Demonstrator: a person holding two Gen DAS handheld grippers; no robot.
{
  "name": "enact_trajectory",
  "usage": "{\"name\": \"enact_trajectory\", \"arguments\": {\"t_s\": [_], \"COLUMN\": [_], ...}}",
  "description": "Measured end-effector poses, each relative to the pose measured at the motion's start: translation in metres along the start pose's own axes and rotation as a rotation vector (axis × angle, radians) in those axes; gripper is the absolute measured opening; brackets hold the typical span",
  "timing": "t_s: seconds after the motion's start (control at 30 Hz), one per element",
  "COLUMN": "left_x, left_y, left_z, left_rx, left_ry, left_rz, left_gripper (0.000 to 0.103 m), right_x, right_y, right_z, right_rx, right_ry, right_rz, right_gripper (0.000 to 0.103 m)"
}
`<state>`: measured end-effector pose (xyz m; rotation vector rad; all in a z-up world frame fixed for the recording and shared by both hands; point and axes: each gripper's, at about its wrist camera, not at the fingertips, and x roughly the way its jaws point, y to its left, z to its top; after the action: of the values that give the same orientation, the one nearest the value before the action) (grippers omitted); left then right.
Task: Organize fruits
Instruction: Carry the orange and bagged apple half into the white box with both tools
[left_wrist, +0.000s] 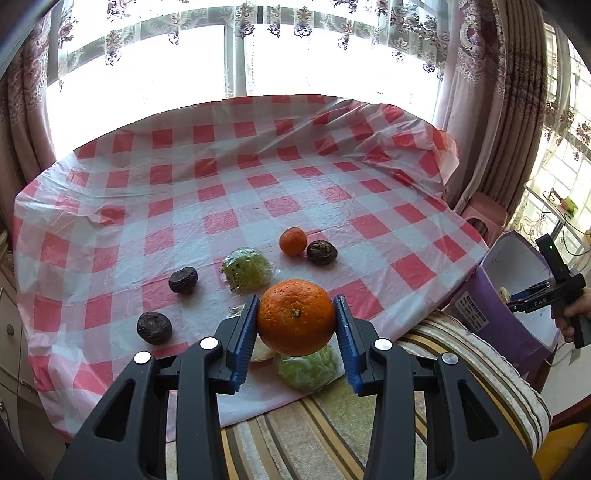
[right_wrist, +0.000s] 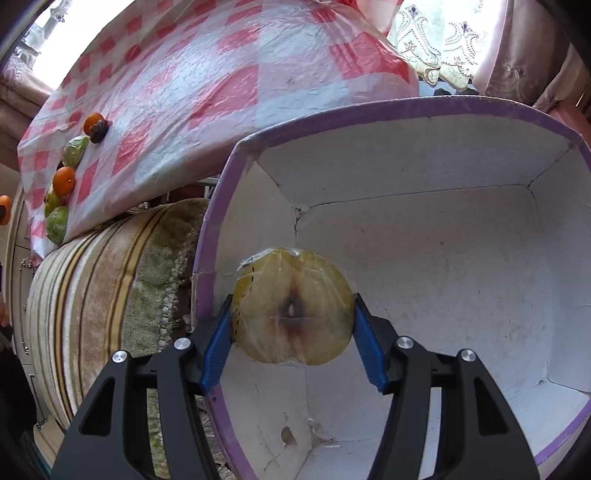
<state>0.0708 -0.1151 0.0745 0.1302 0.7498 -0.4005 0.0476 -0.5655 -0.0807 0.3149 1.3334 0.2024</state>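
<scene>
Blue ribbed pads: fitted on the fingers of both grippers; each pair is clamped on a fruit.
Left gripper (left_wrist: 296, 319): closed on a large round orange mandarin (left_wrist: 295, 317), gripped at both sides and carried clear above the counter.
Right gripper (right_wrist: 291, 312): closed on a pale yellow film-wrapped apple (right_wrist: 291, 306), held inside the open purple-rimmed white cardboard box (right_wrist: 406, 177), above its floor.
Counter (left_wrist: 258, 173): covered in red-and-white checked plastic sheet; a small orange mandarin (left_wrist: 293, 241), three dark wrinkled round fruits (left_wrist: 183, 280) and wrapped green fruits (left_wrist: 246, 268) are left lying on it.
Risk, right side: the slick film may let the apple slide between the pads; if released from this height, bruising is judged possible.
Risk, left side: the mandarin is held only across its middle, so a tilt or jolt on the way to the box could roll it out.
Risk, shared: both grippers may meet at the box opening, and the box stands beside a striped cushion (right_wrist: 96, 280), off the counter, where a knock could tip it.
</scene>
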Motion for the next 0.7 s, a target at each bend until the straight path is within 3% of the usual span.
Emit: {"name": "enact_trajectory", "arguments": {"t_s": [0.37, 0.47, 0.6, 0.7], "left_x": [0.01, 0.014, 0.028, 0.042], "left_y": [-0.028, -0.043, -0.079, -0.117], "left_z": [0.003, 0.008, 0.015, 0.02], "left_rx": [0.043, 0.068, 0.125, 0.191], "left_ry": [0.025, 0.025, 0.039, 0.044], "left_rz": [-0.044, -0.065, -0.141, -0.214], "left_gripper": [0.039, 0.039, 0.039, 0.039], "right_x": [0.015, 0.017, 0.009, -0.011], "right_y": [0.05, 0.065, 0.057, 0.042], "right_z": [-0.013, -0.009, -0.006, 0.0], "right_rx": [-0.035, -0.068, -0.034, -0.028], "right_ry": [0.007, -0.035, -0.08, -0.152], "right_rz": [0.15, 0.117, 0.144, 0.02], "right_gripper": [0.06, 0.06, 0.06, 0.061]}}
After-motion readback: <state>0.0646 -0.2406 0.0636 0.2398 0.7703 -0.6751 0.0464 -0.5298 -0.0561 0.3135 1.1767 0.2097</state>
